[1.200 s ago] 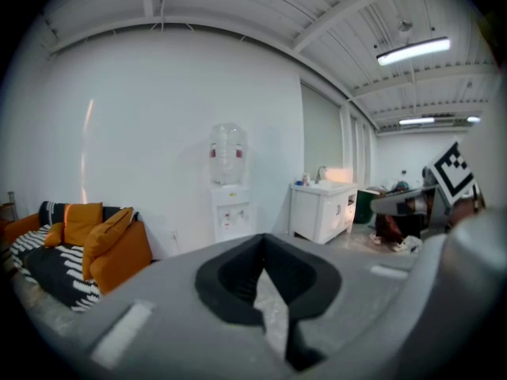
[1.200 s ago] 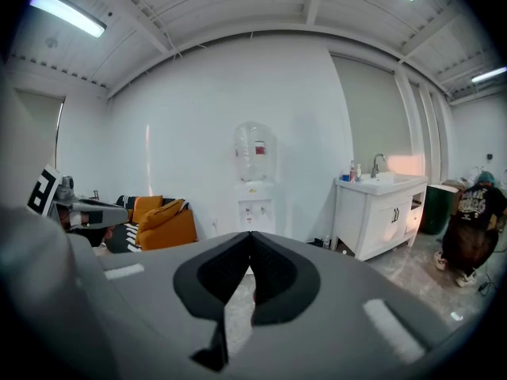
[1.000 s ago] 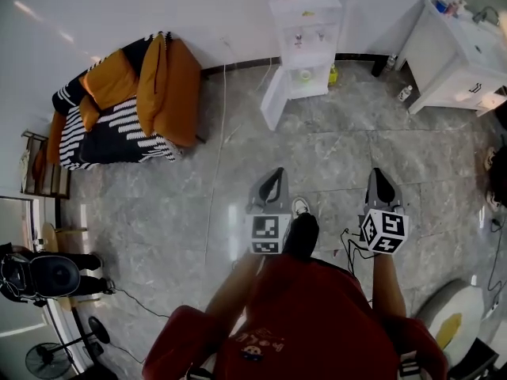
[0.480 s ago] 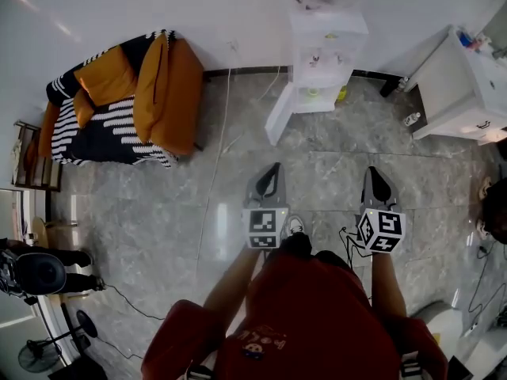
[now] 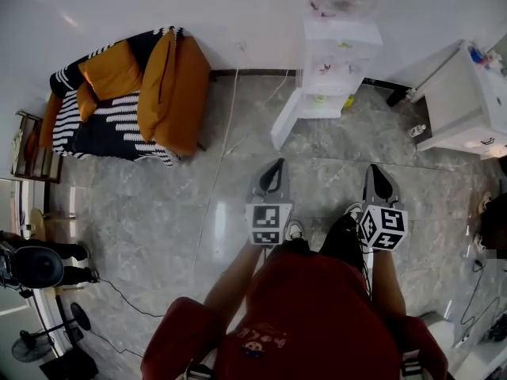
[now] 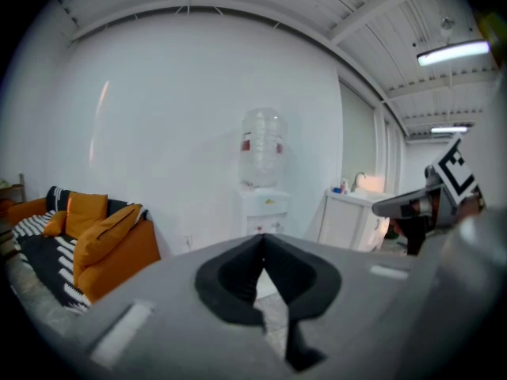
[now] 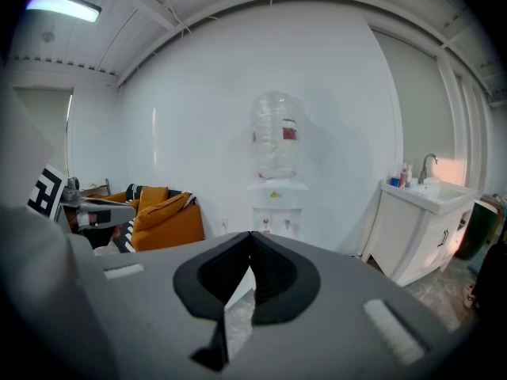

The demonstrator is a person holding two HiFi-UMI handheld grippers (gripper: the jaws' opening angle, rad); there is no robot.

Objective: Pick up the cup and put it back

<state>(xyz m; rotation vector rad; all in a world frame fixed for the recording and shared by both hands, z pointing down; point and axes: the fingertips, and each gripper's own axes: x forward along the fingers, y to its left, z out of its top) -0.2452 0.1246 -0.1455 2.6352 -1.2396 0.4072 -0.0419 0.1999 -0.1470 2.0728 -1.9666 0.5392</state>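
Cup (image 5: 320,99): only a small, pale yellow-green round shape in the head view. It sits inside the open lower compartment of the white water dispenser (image 5: 333,62) against the far wall. Too small to tell its long axis or which way the mouth faces. In both gripper views that compartment is hidden behind the gripper bodies.

Dispenser: clear plastic bottle (image 6: 262,147) upside down on top. White compartment door (image 5: 287,119) swung open toward the left. Small yellow item (image 5: 348,101) on the floor just beside the base, not identifiable.

Left gripper (image 5: 276,165): grey, black-padded jaws clenched tip to tip, nothing between them. It points at the dispenser, tilted slightly below level.

Right gripper (image 5: 374,169): the same, jaws pressed together and empty. It runs parallel to the left gripper and is well apart from it.

Both are well short of the dispenser, with bare grey marble-pattern floor tiles (image 5: 158,212) in between. Forearms reach straight forward from a red shirt (image 5: 317,323), and the marker cubes face up at the rear of each gripper.

Surroundings: orange sofa with a black-and-white striped throw (image 5: 135,93) left of the dispenser along the same wall. White cabinet with a sink (image 5: 467,105) to the right.
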